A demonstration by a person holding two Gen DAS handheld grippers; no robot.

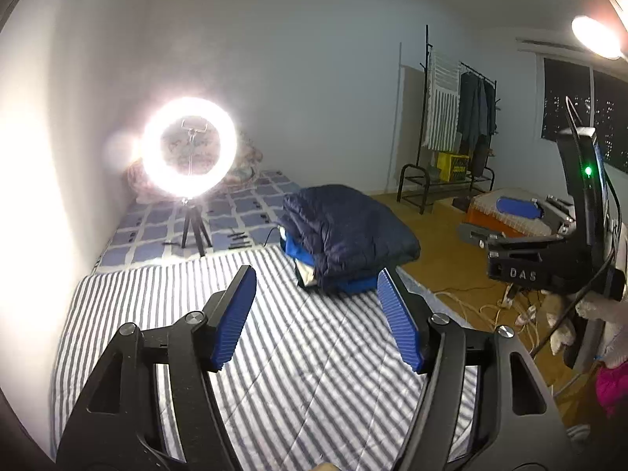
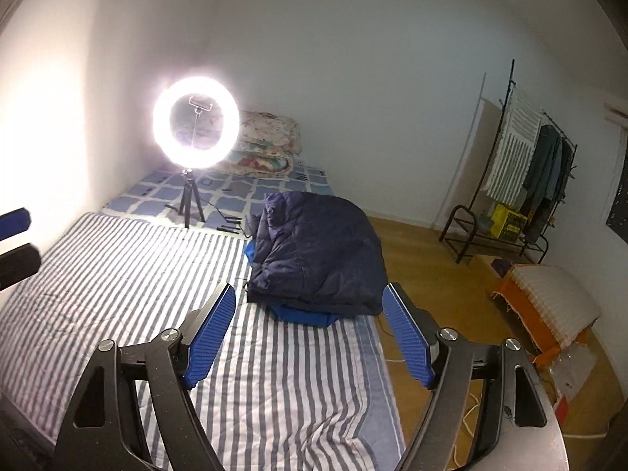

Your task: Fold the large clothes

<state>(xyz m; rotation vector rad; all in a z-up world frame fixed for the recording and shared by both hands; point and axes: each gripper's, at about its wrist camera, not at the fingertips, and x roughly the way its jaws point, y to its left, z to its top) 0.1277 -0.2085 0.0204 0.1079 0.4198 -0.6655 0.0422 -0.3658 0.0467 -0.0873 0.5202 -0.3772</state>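
A folded navy puffer jacket (image 1: 349, 231) (image 2: 318, 247) lies on top of a blue garment (image 1: 298, 251) (image 2: 302, 314), stacked at the right edge of the striped bed cover (image 1: 196, 314) (image 2: 117, 274). My left gripper (image 1: 316, 274) hovers over the stripes short of the stack, open with nothing between its blue pads. My right gripper (image 2: 310, 288) stands open too, just in front of the stack and apart from it. The right wrist view catches the left gripper's fingertips (image 2: 15, 219) at its far left edge.
A lit ring light on a small tripod (image 1: 189, 148) (image 2: 195, 123) stands on the checked sheet behind the stripes. A folded floral quilt (image 2: 267, 141) is against the wall. Right of the bed are wood floor, cables (image 1: 490, 310), a clothes rack (image 2: 526, 172) and an orange stool (image 2: 549, 298).
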